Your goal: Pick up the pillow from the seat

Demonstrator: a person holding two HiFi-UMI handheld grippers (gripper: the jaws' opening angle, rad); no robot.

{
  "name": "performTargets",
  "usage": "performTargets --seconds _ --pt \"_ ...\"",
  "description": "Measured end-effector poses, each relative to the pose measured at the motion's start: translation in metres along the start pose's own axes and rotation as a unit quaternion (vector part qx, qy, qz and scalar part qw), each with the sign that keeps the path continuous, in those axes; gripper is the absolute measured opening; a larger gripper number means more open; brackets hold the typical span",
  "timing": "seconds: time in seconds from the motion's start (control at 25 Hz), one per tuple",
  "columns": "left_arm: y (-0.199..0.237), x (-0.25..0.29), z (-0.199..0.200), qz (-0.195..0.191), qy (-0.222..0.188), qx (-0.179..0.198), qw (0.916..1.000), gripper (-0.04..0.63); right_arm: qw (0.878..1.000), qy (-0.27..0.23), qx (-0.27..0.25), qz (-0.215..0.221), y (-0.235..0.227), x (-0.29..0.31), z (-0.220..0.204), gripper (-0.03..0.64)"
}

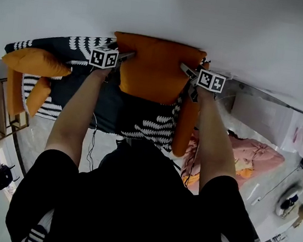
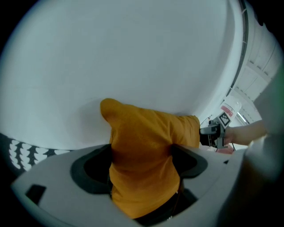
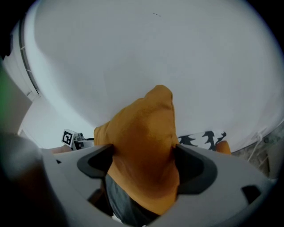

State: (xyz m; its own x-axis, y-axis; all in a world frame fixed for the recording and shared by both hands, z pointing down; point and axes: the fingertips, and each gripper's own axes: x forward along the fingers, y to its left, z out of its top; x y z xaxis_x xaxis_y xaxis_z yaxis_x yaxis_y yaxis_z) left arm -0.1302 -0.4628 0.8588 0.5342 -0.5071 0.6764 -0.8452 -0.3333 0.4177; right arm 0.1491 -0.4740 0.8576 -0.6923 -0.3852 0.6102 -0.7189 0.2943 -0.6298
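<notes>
1. The orange pillow [image 1: 157, 68] is up against the wall [image 1: 220, 21], above the sofa [image 1: 142, 126] seat. I cannot tell whether its lower edge rests on the sofa back.
2. Left hand-held gripper [image 2: 141, 163] and right hand-held gripper [image 3: 143, 165]: jaws spread wide, with 1 pillow corner between each pair. The fabric brushes the pads, and I judge there is no firm pinch.
3. Risk: with 2 slack holds, the pillow may slide back onto the seat.
4. Risk: closing on loose cover alone could let 1 corner pull free.
</notes>
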Motion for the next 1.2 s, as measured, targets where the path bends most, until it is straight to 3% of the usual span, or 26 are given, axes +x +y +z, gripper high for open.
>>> performTargets --seconds 0.6,0.88,1.2 --pt "-0.020 0.004 -0.001 -0.025 0.009 0.003 0.9997 0.348 1.000 -0.001 0.003 0.004 0.004 -0.002 -0.002 0.419" --pt "-0.032 0.000 0.000 -0.039 0.002 0.004 0.9992 0.281 1.000 -0.016 0.004 -0.006 0.005 -0.008 -0.003 0.344" --pt "-0.043 -0.010 0.001 -0.047 0.004 0.013 0.9988 0.249 0.999 -0.043 0.017 -0.012 0.014 -0.023 -0.008 0.277"
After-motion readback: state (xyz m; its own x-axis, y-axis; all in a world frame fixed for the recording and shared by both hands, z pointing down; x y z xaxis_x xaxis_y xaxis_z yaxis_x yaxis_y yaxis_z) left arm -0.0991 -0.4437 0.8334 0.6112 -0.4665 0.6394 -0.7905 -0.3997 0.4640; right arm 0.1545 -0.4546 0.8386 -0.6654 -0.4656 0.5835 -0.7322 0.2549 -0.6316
